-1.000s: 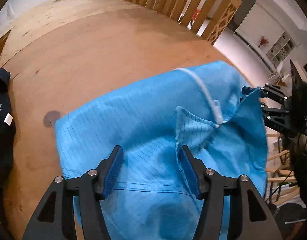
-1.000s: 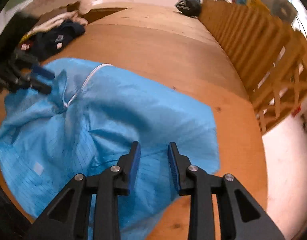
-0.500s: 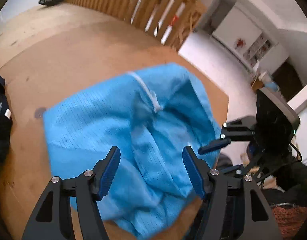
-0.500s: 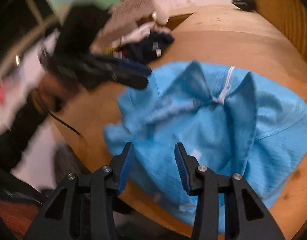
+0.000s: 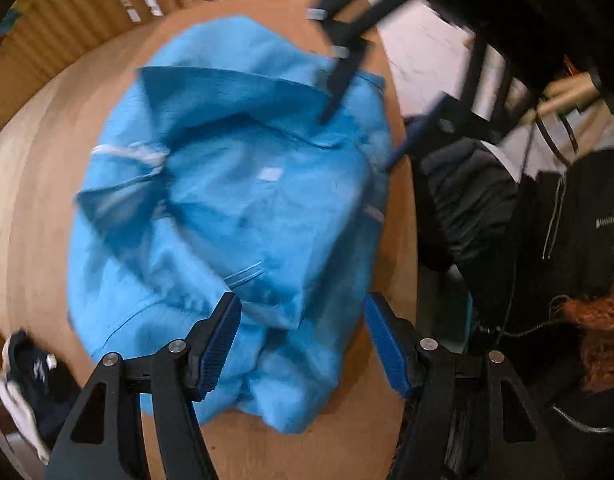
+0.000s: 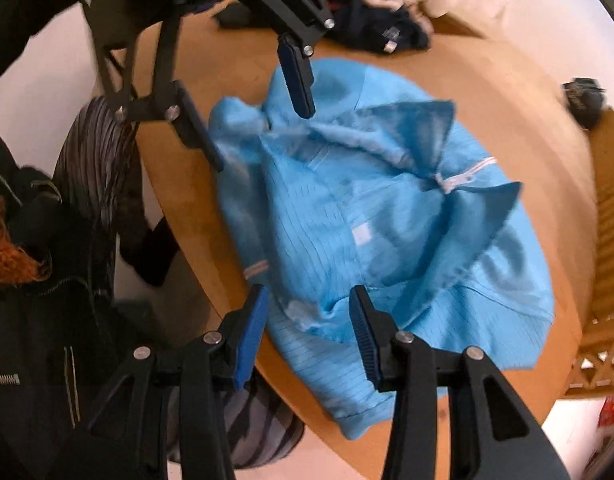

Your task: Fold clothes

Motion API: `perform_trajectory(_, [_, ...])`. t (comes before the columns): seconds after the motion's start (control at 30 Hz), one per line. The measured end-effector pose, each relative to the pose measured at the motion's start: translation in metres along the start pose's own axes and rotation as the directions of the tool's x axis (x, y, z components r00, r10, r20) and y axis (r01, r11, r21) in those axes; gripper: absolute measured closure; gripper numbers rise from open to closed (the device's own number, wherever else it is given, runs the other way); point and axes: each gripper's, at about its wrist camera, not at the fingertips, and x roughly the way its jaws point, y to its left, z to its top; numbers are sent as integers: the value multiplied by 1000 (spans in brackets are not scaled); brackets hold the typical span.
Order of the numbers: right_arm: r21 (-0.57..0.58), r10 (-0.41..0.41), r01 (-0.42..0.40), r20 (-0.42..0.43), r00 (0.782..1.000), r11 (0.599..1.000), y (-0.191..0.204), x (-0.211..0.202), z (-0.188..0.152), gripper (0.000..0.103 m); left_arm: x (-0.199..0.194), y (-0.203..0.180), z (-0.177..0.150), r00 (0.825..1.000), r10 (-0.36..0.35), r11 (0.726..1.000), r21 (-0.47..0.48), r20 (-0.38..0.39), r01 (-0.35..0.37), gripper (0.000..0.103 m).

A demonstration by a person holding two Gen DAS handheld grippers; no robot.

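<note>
Left gripper (image 5: 303, 336) and right gripper (image 6: 309, 326) both hang over the garment, jaws apart, clamping nothing. Blue garment (image 6: 387, 220) lies rumpled on the wooden table (image 6: 503, 92) near its edge: fine-striped cloth, collar flaps raised, white zipper (image 6: 467, 172) showing.

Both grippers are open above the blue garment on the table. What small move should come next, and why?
Probably lower the right gripper onto the near edge of the crumpled light-blue zippered garment and close on it. Both grippers, the left gripper too, hang open and hold nothing, and the cloth lies bunched on the round wooden table, not yet flat.
</note>
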Motion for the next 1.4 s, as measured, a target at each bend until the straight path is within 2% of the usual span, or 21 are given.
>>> perform_trajectory(0.17, [-103, 10, -18, -78, 997, 995, -4, 13, 1, 61, 17, -5, -3, 994, 89, 992, 100, -70, -82, 44])
perform_trajectory(0.3, [-244, -5, -36, -167, 986, 969, -2, 15, 4, 61, 15, 12, -6, 993, 95, 994, 51, -65, -92, 54])
perform_trajectory(0.4, [-243, 30, -78, -194, 981, 967, -9, 15, 13, 61, 9, 22, -11, 995, 91, 996, 17, -50, -90, 54])
perform_trajectory(0.47, [-215, 79, -121, -197, 977, 969, -13, 13, 18, 61, -1, 15, -17, 995, 96, 995, 41, -10, -96, 53])
perform_trajectory(0.53, [-32, 225, -231, -125, 966, 973, -28, 10, 17, 61, -12, 9, -23, 999, 37, 999, 39, 17, -38, 50])
perform_trajectory(0.57, [63, 294, -290, -75, 953, 955, -36, 8, 16, 61, -15, 10, -26, 999, 18, 1000, 3, 28, -18, 43])
perform_trajectory(0.6, [152, 316, -309, -23, 949, 939, -41, 7, 12, 61, -18, 11, -30, 999, 0, 999, -33, 39, 2, 37])
perform_trajectory(0.67, [283, 312, -322, 81, 947, 904, -39, 8, 1, 61, -22, 15, -36, 998, -42, 993, -109, 56, 48, 35])
perform_trajectory(0.73, [358, 287, -332, 174, 942, 873, -31, 6, -7, 61, -22, 26, -46, 994, -74, 976, -198, 85, 90, 35])
perform_trajectory(0.77, [402, 286, -359, 230, 930, 842, -27, 6, -10, 61, -21, 36, -48, 993, -69, 962, -258, 98, 93, 35])
perform_trajectory(0.83, [463, 269, -382, 293, 918, 800, -28, 7, -12, 61, -20, 55, -54, 991, -57, 921, -376, 123, 100, 35])
perform_trajectory(0.9, [543, 218, -370, 325, 920, 753, -38, 6, -9, 61, -22, 67, -58, 988, -34, 874, -475, 147, 101, 35])
perform_trajectory(0.97, [634, 169, -370, 356, 919, 679, -59, 6, -5, 61, -25, 62, -58, 977, -44, 864, -482, 210, 142, 34])
perform_trajectory(1.0, [658, 144, -354, 352, 925, 664, -68, 7, 2, 60, -25, 54, -57, 970, -50, 871, -465, 239, 159, 34])
perform_trajectory(1.03, [670, 108, -317, 335, 936, 671, -74, 5, 10, 59, -26, 46, -57, 962, -56, 877, -448, 268, 175, 34])
perform_trajectory(1.1, [616, 11, -180, 267, 964, 767, -89, 6, 35, 56, -25, 35, -57, 946, -70, 886, -415, 315, 204, 34])
perform_trajectory(1.17, [561, -44, -79, 202, 978, 824, -96, 16, 56, 56, -19, 34, -46, 935, -83, 882, -412, 344, 230, 34])
perform_trajectory(1.2, [544, -37, -74, 191, 981, 836, -99, 24, 64, 56, -16, 37, -41, 933, -83, 878, -417, 351, 234, 34])
perform_trajectory(1.27, [521, -3, -105, 203, 979, 847, -110, 28, 74, 56, -5, 29, -28, 941, -53, 874, -441, 334, 206, 34])
perform_trajectory(1.33, [489, 36, -137, 210, 977, 862, -117, 27, 81, 56, 1, 37, -22, 952, -15, 862, -478, 306, 167, 34])
perform_trajectory(1.4, [436, 47, -133, 202, 978, 890, -115, 25, 90, 56, 4, 48, -23, 965, 26, 858, -501, 261, 112, 27])
